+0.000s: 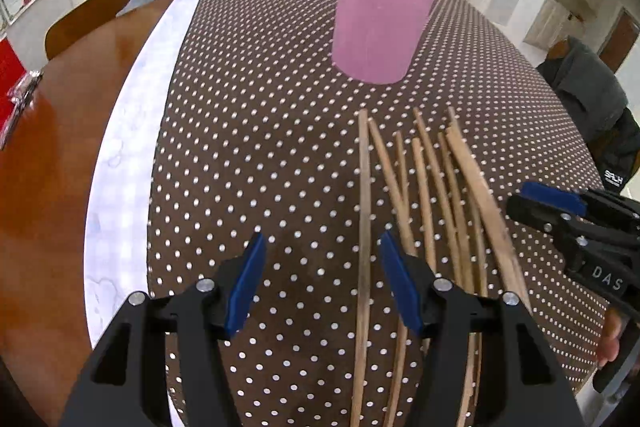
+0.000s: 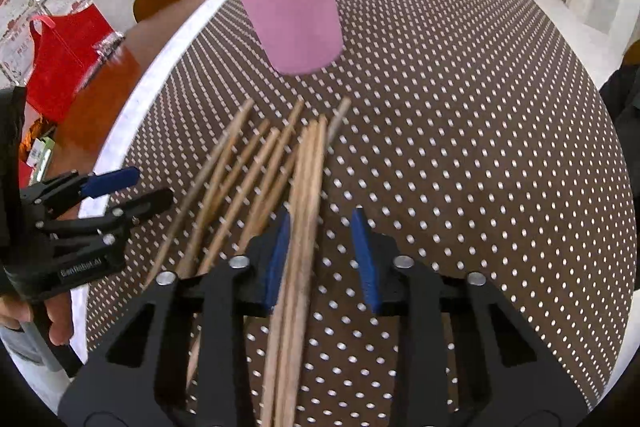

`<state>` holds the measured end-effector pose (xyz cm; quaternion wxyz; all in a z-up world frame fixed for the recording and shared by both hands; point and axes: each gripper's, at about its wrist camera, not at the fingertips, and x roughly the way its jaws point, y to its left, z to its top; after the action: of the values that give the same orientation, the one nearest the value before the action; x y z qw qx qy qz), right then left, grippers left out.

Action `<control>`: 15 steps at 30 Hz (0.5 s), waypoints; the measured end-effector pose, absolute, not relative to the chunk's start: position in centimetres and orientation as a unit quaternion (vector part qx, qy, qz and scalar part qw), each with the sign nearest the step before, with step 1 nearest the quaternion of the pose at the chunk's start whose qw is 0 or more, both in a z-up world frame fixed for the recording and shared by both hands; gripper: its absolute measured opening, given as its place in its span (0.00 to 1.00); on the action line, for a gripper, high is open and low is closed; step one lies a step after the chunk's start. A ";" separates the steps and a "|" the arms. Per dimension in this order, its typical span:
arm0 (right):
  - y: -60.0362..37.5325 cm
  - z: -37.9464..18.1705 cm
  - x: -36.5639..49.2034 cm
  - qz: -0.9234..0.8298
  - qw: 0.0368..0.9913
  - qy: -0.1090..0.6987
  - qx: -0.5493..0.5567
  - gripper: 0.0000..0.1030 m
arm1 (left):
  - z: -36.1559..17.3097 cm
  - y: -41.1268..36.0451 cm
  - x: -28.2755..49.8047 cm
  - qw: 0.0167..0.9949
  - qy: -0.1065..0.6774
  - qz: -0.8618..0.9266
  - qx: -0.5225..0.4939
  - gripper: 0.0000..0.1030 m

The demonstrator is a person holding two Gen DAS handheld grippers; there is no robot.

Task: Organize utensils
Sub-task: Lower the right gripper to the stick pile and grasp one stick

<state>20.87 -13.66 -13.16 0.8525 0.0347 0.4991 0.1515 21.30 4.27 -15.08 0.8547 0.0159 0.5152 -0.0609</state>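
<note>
Chopsticks [image 1: 432,187] lie fanned on the dotted desk [image 1: 248,131], before a pink cup [image 1: 380,23].
Left view: left gripper [image 1: 320,247] open, one stick between its fingers. Right view: right gripper [image 2: 320,227] open around a bundle [image 2: 304,195], pads apart from it.

Ahead: I see the tall pink cylindrical holder [image 1: 382,23] standing upright, blocking.
Below: loose wooden chopsticks [image 2: 248,167] fanned out.
Right: bare dotted brown tablecloth [image 2: 480,147], passable.
</note>
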 end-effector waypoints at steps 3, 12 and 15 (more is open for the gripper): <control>-14.1 -13.7 21.0 0.151 0.847 0.508 0.037 0.26 | -16.0 4.8 21.6 0.849 0.525 -0.053 0.003 0.57; -13.5 -14.6 21.2 0.157 0.840 0.518 0.026 0.25 | -16.7 5.0 22.2 0.848 0.528 -0.032 0.009 0.57; -12.5 -14.6 21.4 0.143 0.843 0.519 0.003 0.24 | -16.9 5.2 22.7 0.847 0.531 -0.019 0.018 0.57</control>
<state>21.42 -12.49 -14.63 0.8429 0.0032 0.5187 0.1430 22.71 5.21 -16.93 0.8471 0.0182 0.5308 -0.0192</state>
